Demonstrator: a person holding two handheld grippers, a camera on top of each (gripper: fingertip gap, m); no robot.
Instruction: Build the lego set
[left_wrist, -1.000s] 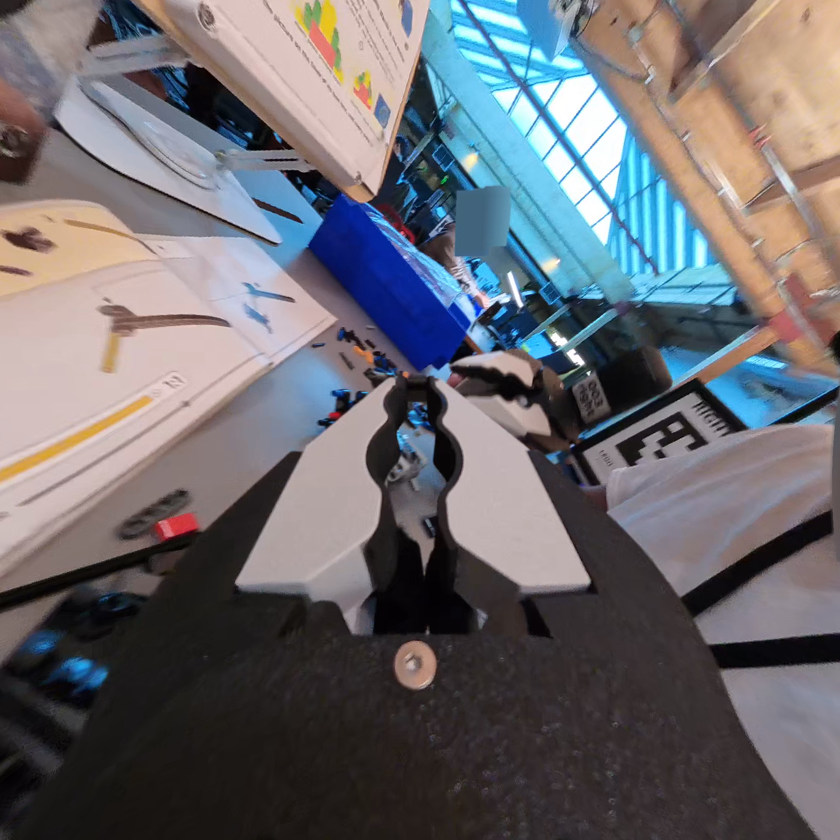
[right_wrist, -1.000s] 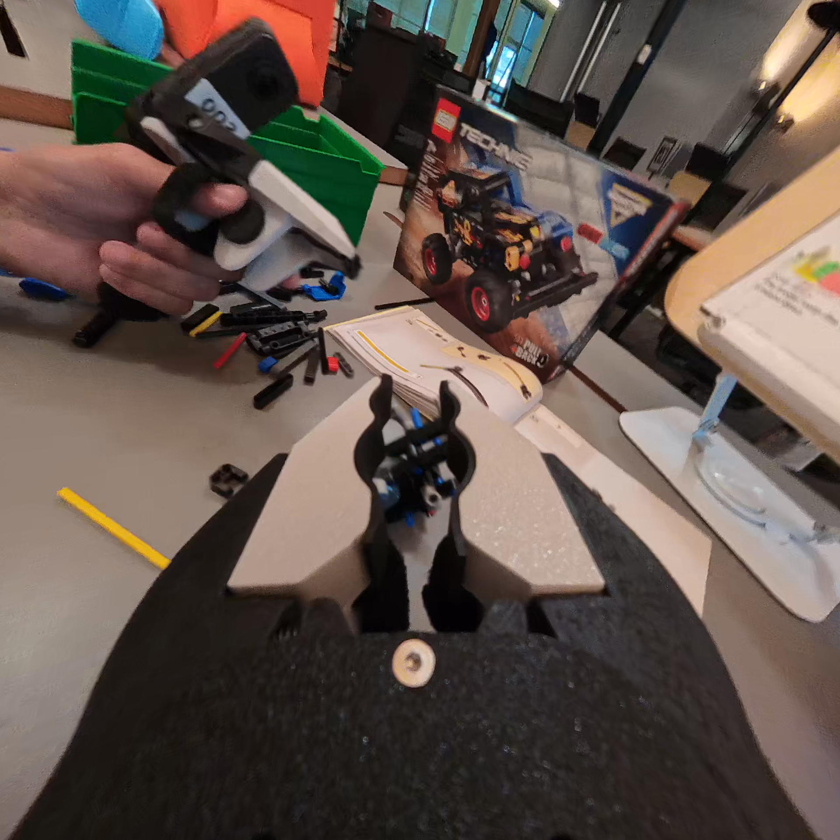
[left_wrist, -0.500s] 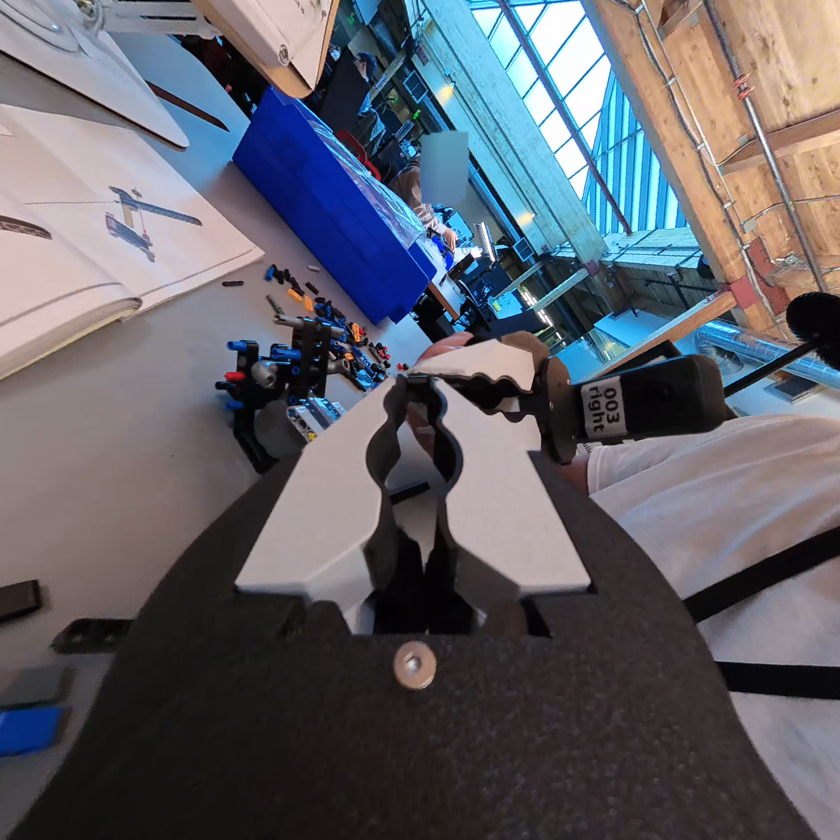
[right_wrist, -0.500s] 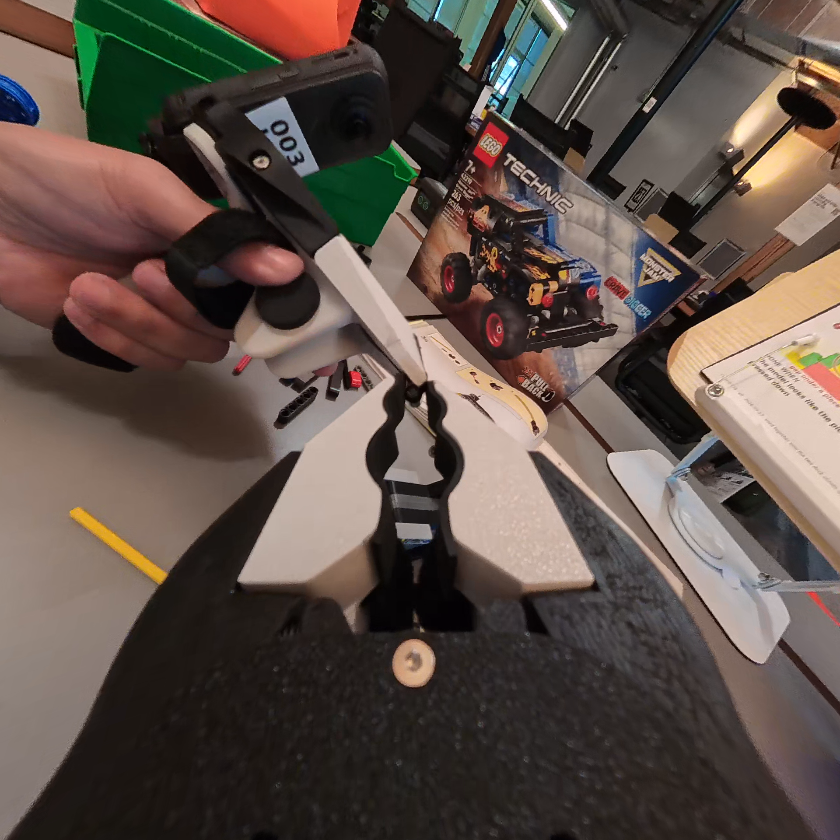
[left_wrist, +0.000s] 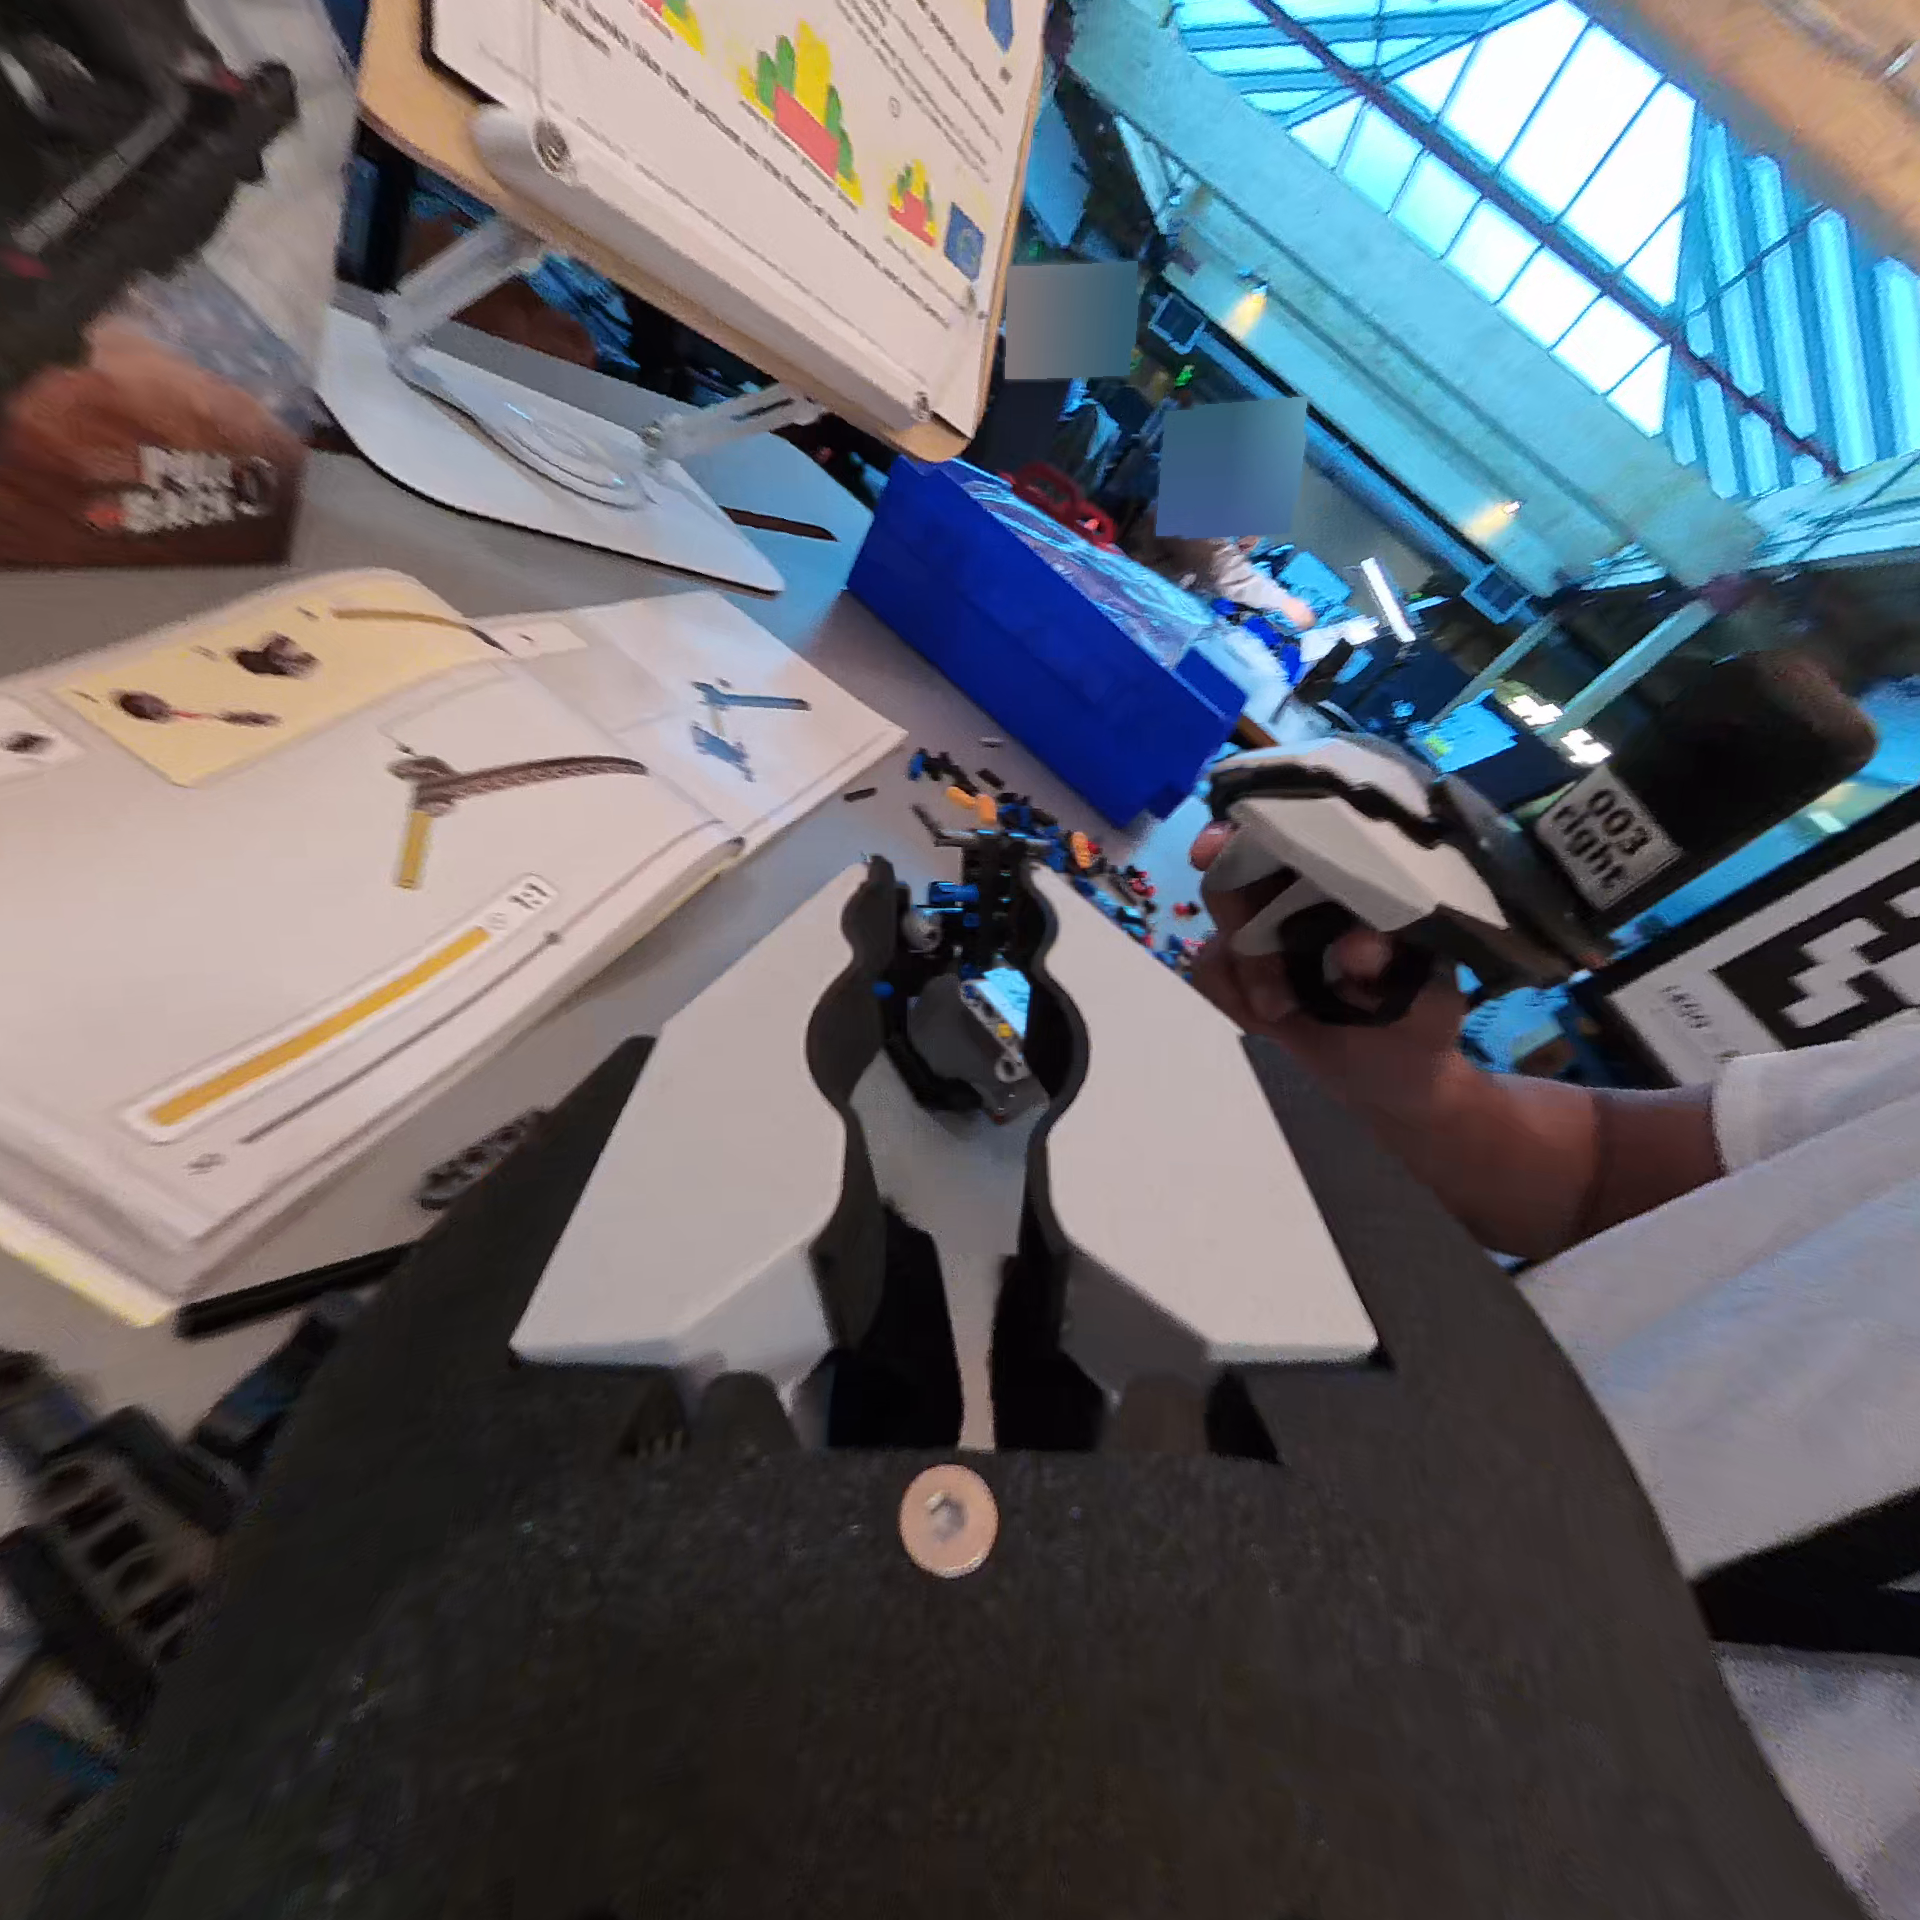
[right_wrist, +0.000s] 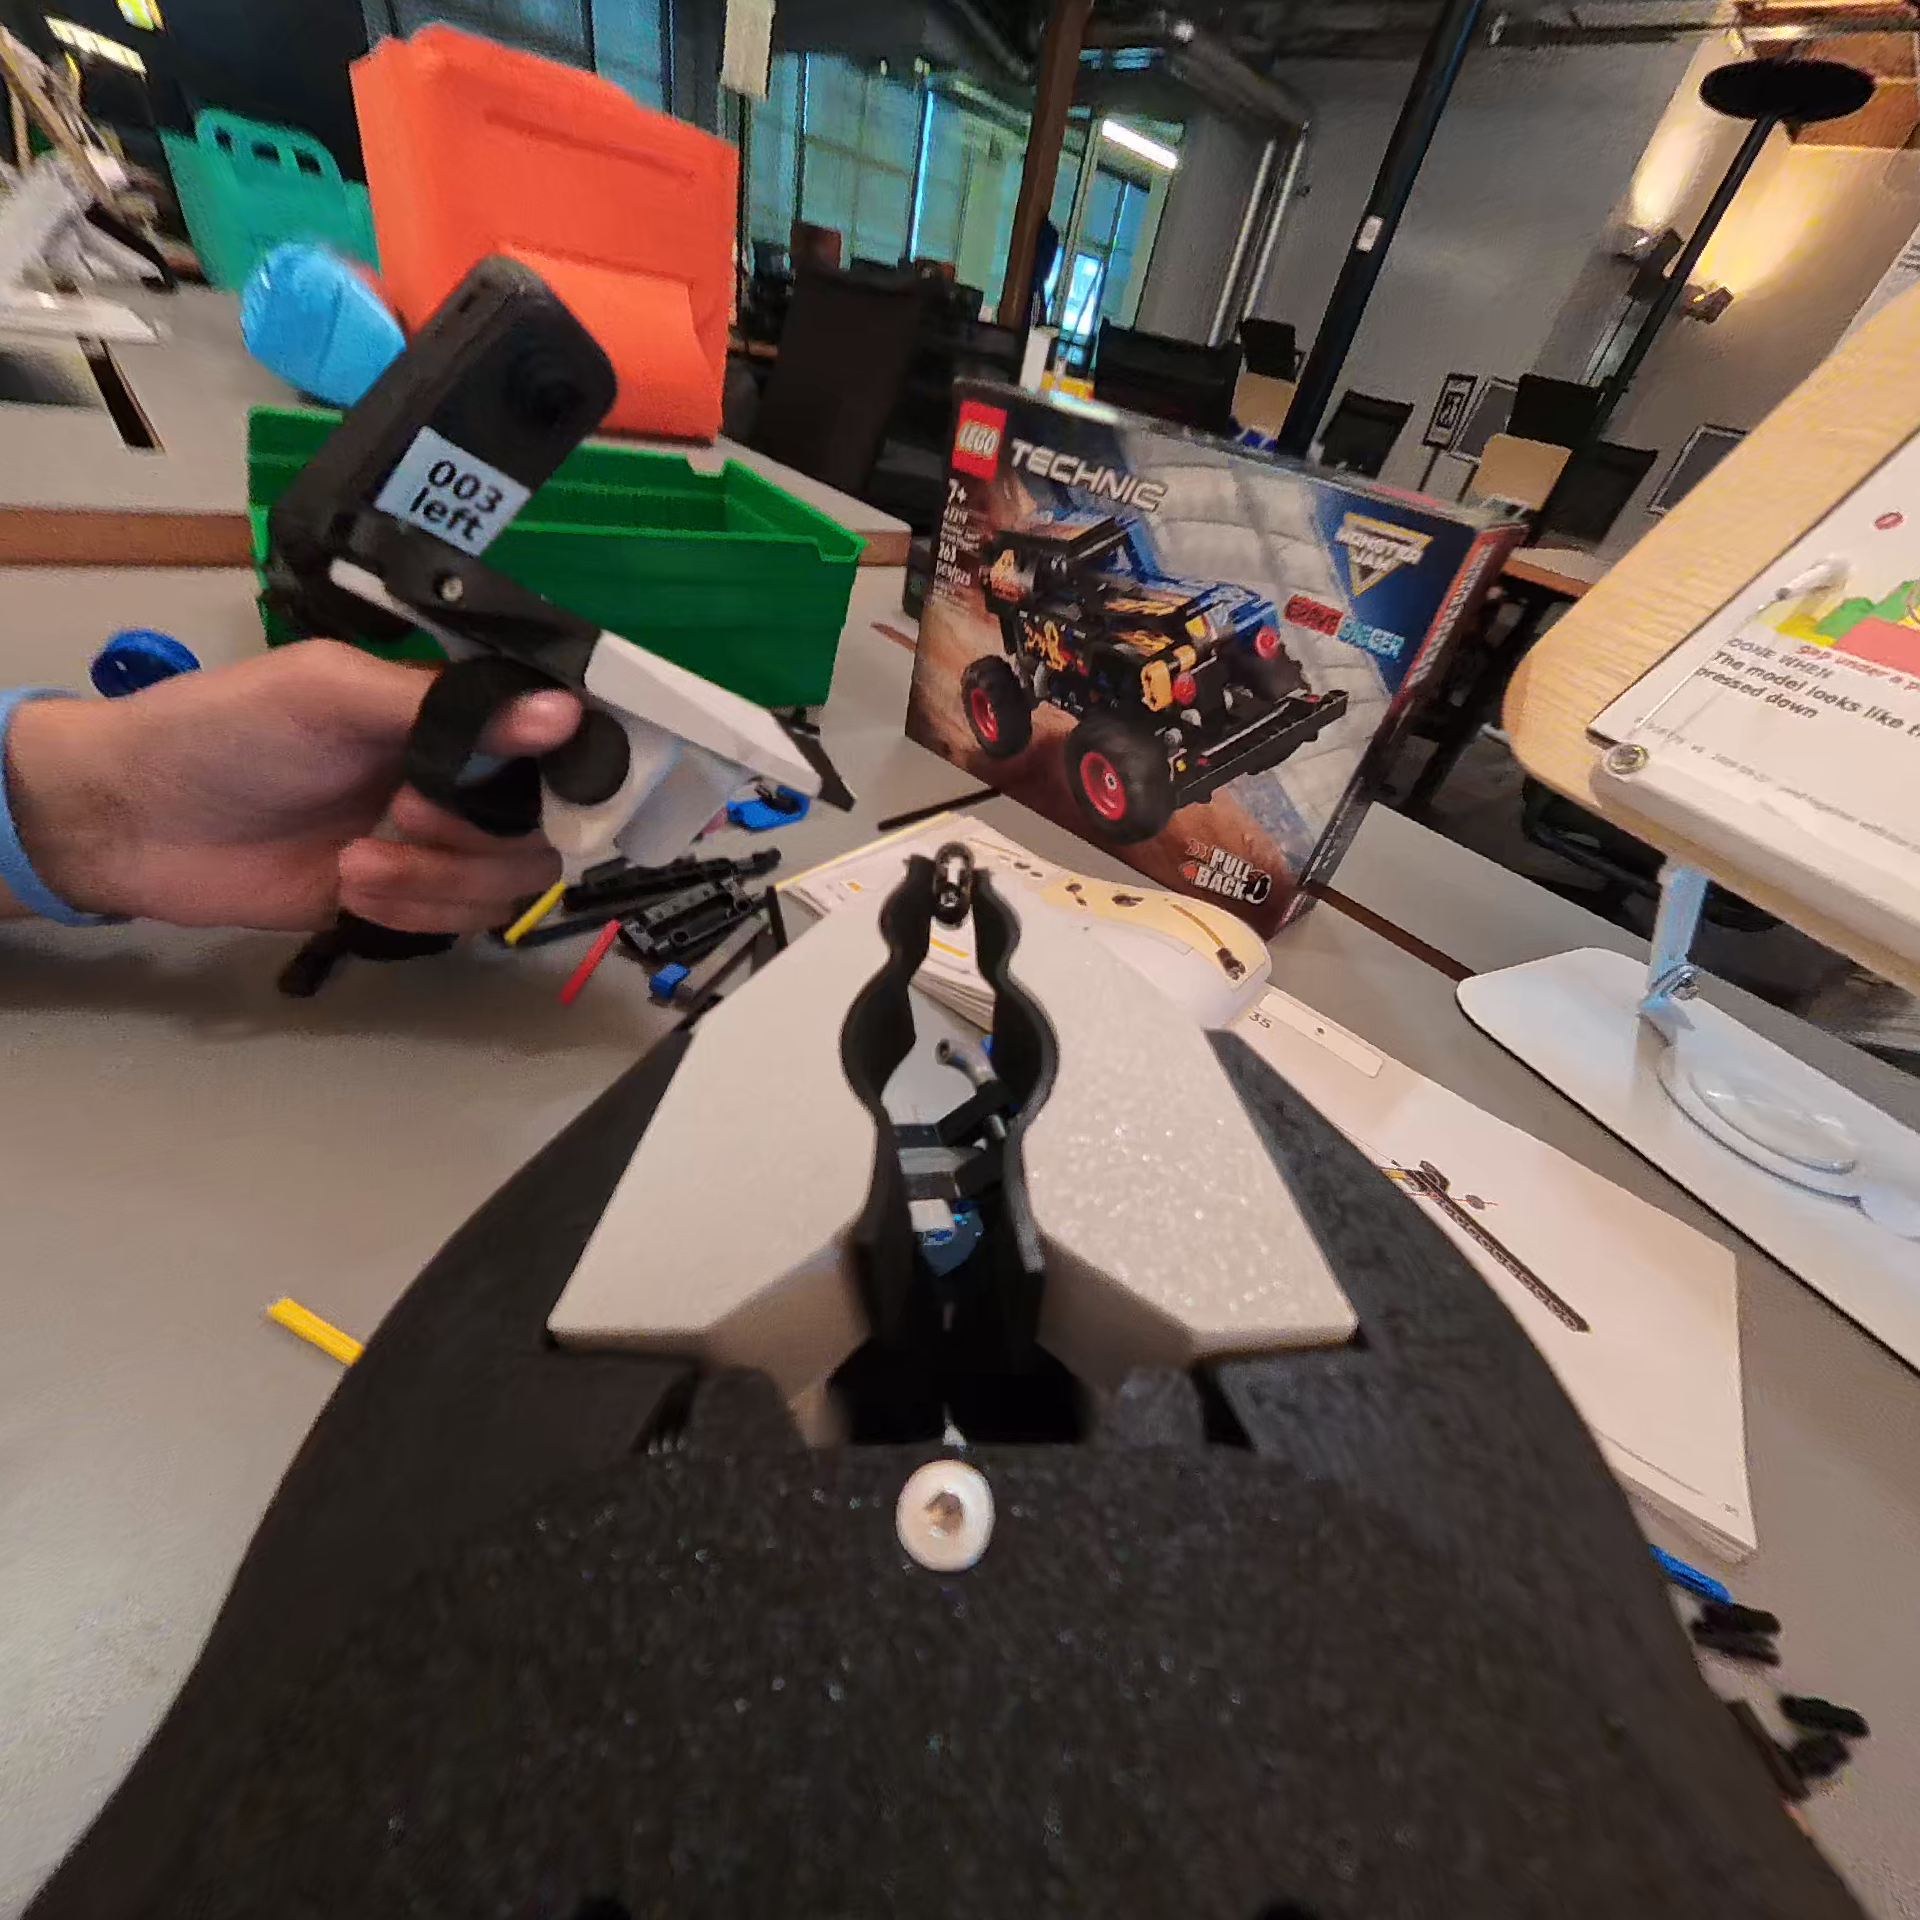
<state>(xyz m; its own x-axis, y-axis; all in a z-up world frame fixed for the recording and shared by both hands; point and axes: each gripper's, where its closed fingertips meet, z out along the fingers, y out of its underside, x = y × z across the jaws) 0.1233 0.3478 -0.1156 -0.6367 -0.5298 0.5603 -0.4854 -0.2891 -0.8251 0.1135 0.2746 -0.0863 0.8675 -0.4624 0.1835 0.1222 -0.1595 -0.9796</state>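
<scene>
Left wrist view first: the left gripper (left_wrist: 956, 883) has its fingers parted with a fair gap and nothing between them. Through that gap you can see the half-built model (left_wrist: 971, 997), a knobbly black frame with blue pins and a grey block, sitting on the counter (left_wrist: 582, 1049) just ahead. Loose pins and connectors (left_wrist: 1049, 842) are scattered behind it, next to the glossy open instruction booklet (left_wrist: 343, 883). My worry here is that the model looks light and spiky, so if the fingers close off-centre it could skid on the smooth counter or shed a pin.

Right wrist view: the right gripper (right_wrist: 951, 883) is pinched down to a narrow gap on a tiny black ring-shaped piece (right_wrist: 950, 881), right at the tips. That hold looks marginal; a small hard plastic part like that could easily pop out or twist, and then it's lost among the beams (right_wrist: 665, 914) by the printed cardboard box (right_wrist: 1174, 665). The model sits below the fingers here, mostly hidden.
</scene>
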